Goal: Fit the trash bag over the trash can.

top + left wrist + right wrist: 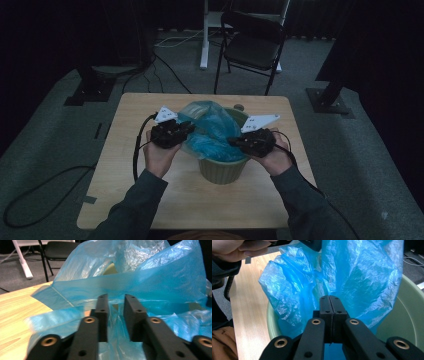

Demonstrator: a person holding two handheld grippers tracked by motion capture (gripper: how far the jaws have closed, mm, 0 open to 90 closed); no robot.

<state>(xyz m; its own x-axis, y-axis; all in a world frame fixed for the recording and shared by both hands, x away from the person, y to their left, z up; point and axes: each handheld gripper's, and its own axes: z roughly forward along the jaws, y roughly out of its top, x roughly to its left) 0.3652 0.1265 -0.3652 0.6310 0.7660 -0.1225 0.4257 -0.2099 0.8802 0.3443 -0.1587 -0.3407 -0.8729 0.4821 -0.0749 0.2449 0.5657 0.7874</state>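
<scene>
Wooden table [150, 200] in a dim room, folding chair [252, 45] behind its far edge. Green bin [222, 170] stands approx centre of the table, w/ a blue plastic bag [212, 130] bunched over its mouth, draped over the rim on the near-left side and partly down inside.

Left gripper [189, 129] sits at the bag's left edge, just above the bin rim. In the left gripper view its jaws stand apart w/ a fold of bag film in the gap; pads don't look to be pressing on it, though the film there is blurred, so hard to be sure.

Right gripper [234, 142] is at the right side of the bag, over the bin. In the right gripper view its jaws are together, pads meeting flat, w/ blue film pinched btwn them at the bag's lower edge.
</scene>
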